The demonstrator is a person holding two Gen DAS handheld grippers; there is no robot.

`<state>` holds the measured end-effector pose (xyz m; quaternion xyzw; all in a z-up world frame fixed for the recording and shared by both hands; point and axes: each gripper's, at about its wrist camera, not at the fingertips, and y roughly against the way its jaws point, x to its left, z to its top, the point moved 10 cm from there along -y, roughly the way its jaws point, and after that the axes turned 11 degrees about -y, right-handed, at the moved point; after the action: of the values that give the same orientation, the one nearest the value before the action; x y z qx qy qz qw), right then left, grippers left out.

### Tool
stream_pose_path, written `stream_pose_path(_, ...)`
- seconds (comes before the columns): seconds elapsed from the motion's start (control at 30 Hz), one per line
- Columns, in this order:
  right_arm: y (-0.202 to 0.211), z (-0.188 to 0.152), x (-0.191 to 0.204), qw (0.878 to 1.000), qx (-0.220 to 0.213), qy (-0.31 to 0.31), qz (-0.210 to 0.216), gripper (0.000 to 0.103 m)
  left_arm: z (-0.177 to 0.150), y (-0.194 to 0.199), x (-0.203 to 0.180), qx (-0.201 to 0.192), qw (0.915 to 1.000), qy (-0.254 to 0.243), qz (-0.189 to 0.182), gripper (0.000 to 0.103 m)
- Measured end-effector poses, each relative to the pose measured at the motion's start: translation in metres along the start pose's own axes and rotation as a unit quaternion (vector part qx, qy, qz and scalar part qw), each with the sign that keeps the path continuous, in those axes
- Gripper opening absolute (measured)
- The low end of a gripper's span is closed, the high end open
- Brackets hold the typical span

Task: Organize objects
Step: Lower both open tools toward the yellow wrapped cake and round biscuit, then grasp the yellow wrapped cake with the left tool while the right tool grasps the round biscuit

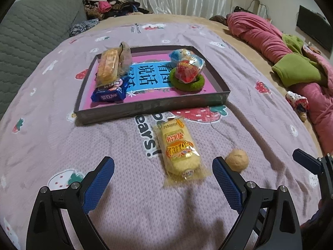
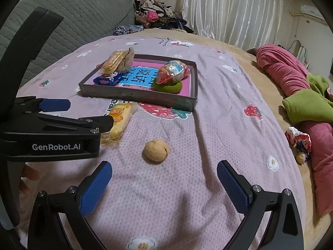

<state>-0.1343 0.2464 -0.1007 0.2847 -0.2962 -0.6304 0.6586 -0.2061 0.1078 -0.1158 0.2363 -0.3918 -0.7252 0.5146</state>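
A dark shallow tray (image 1: 154, 106) (image 2: 133, 94) with a pink and blue book inside lies on the bed. It holds a wrapped bread (image 1: 108, 66), a blue biscuit pack (image 1: 110, 92), a green ring (image 1: 187, 83) and a red-blue snack bag (image 1: 187, 66). A yellow wrapped cake (image 1: 179, 148) (image 2: 119, 123) lies in front of the tray. A walnut (image 1: 237, 159) (image 2: 156, 150) lies to its right. My left gripper (image 1: 163, 170) is open just before the cake. My right gripper (image 2: 164, 175) is open just before the walnut.
The lilac strawberry-print blanket (image 1: 62, 137) covers the bed. A pink and green quilt (image 1: 291, 62) lies along the right side, with a small patterned pouch (image 2: 298, 140) beside it. A grey headboard cushion (image 1: 31, 31) and a clothes pile (image 1: 108, 4) are at the back left.
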Motion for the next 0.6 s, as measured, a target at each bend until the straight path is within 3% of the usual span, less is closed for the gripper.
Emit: stream_pose_path(0.6,-0.051,0.010,-0.003,1.000,0.022,-0.004,0.002,0.100,0.012,-0.050,0.002,0.021,0.9994,0.015,-0.025,0.095)
